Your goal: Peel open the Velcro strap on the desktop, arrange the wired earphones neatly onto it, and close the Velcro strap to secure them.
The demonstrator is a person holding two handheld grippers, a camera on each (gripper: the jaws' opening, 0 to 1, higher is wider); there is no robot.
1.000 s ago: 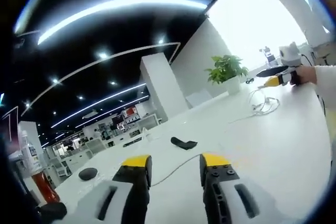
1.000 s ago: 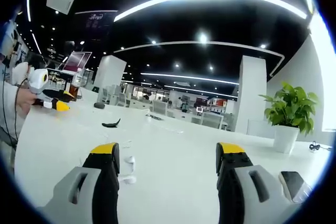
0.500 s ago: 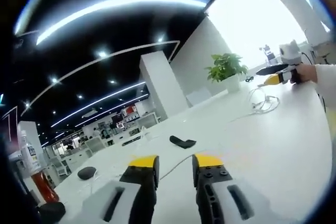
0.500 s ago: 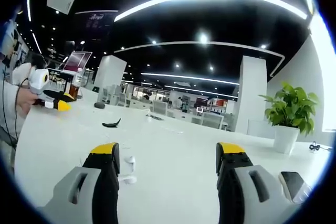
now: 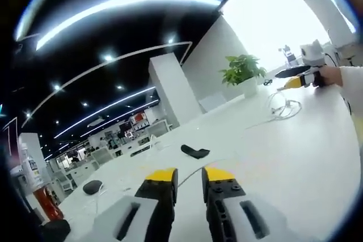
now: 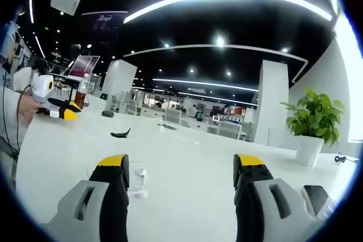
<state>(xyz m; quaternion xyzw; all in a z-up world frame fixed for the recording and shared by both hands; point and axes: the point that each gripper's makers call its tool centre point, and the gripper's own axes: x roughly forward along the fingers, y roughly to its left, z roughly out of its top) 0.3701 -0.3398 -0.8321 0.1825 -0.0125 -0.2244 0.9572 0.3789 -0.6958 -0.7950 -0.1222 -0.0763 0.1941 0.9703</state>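
The black Velcro strap point(image 5: 194, 151) lies on the white desktop point(image 5: 295, 157), a little beyond my left gripper point(image 5: 190, 175). Its jaws stand close together with a narrow gap and nothing gripped. A thin white earphone cable point(image 5: 191, 175) runs on the table past that gap towards a loose coil point(image 5: 283, 109) far right. In the right gripper view the strap point(image 6: 119, 134) lies ahead to the left, and white earbuds point(image 6: 139, 174) rest by the left jaw of my right gripper point(image 6: 181, 162), which is wide open. A hand holds the left gripper point(image 6: 57, 110) at far left.
A potted plant point(image 6: 315, 120) stands at the right end of the table, with a phone point(image 6: 317, 199) near my right jaw. A dark round object point(image 5: 92, 186) and a red item point(image 5: 48, 207) sit at the left. The right gripper point(image 5: 298, 75) hovers near the coil.
My left gripper's jaws have drawn much closer together over the last second, and its view shifted slightly. The right gripper has not moved and stays wide open.
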